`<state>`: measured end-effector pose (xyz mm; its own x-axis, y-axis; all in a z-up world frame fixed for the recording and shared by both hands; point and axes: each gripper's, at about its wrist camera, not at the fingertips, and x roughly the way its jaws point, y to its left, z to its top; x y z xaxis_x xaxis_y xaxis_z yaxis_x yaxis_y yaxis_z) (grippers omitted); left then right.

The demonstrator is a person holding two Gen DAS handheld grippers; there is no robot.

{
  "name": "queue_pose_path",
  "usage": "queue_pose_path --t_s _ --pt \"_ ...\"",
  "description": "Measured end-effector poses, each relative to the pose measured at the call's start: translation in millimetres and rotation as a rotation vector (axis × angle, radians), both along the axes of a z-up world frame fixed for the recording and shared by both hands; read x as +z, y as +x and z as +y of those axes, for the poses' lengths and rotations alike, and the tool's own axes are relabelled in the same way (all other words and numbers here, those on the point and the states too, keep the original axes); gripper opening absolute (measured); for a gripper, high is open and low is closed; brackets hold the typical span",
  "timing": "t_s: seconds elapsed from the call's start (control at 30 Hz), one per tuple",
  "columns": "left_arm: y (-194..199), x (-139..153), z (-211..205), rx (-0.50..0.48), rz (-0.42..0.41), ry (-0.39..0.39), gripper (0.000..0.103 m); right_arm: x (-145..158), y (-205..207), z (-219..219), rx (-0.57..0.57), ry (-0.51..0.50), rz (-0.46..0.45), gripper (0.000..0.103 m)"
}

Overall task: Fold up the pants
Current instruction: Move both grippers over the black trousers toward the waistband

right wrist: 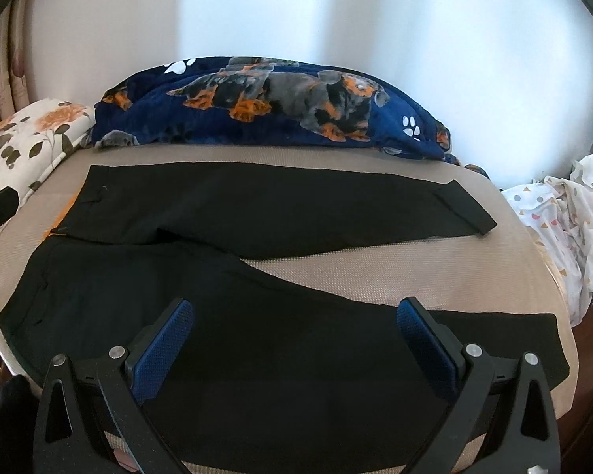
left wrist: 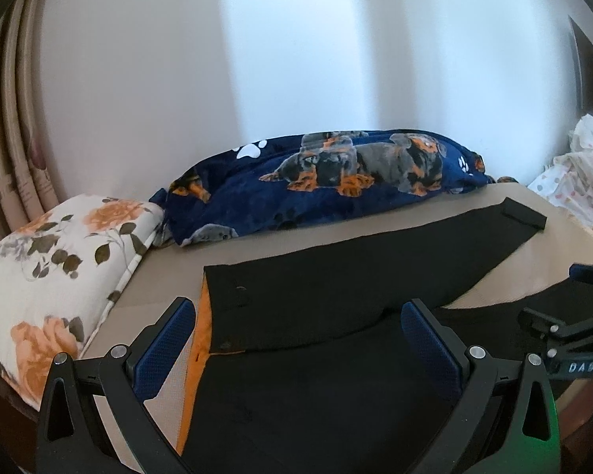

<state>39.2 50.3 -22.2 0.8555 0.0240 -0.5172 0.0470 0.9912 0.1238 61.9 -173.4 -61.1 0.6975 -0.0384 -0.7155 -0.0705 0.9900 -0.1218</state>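
Note:
Black pants (right wrist: 257, 205) lie flat on a beige padded surface (right wrist: 375, 276), with the waist at the left and the two legs spread in a V toward the right. In the left wrist view the pants (left wrist: 336, 288) show an orange lining (left wrist: 201, 316) at the waist edge. My left gripper (left wrist: 296, 328) hovers open over the waist area, nothing between its blue pads. My right gripper (right wrist: 294, 316) hangs open above the near leg, also empty. Part of the right gripper (left wrist: 555, 294) shows at the right edge of the left wrist view.
A navy dog-print blanket (right wrist: 276, 106) lies bunched along the wall behind the pants. A floral pillow (left wrist: 59, 256) sits at the left end of the surface (left wrist: 170, 276). White dotted cloth (right wrist: 565, 229) is piled off the right end. Curtains (left wrist: 12, 118) hang at far left.

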Motion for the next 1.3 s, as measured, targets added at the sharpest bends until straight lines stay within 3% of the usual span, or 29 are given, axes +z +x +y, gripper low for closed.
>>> queue_pose_path --t_s 0.1,0.2,0.3,0.77,0.87,1.1,1.3 --pt "5 -5 6 0.001 0.027 0.0 0.103 -1 7 2 0.001 -0.003 0.005 0.103" --pt "24 -15 11 -0.009 0.133 0.011 0.103 -2 12 4 0.007 -0.001 0.013 0.103" --pt "36 -23 22 0.015 0.172 -0.005 0.103 -3 18 8 0.013 -0.008 0.017 0.103" --pt "68 -31 66 0.042 0.151 0.017 0.103 -7 41 25 0.044 -0.024 0.035 0.103" --pt "76 -35 76 0.036 0.168 -0.016 0.103 -8 45 29 0.052 -0.03 0.035 0.103" --pt "93 -51 89 0.021 0.243 0.028 0.103 -11 54 44 0.075 -0.044 0.047 0.103" --pt "105 -60 112 0.034 0.27 -0.023 0.103 -17 62 55 0.093 -0.056 0.063 0.102"
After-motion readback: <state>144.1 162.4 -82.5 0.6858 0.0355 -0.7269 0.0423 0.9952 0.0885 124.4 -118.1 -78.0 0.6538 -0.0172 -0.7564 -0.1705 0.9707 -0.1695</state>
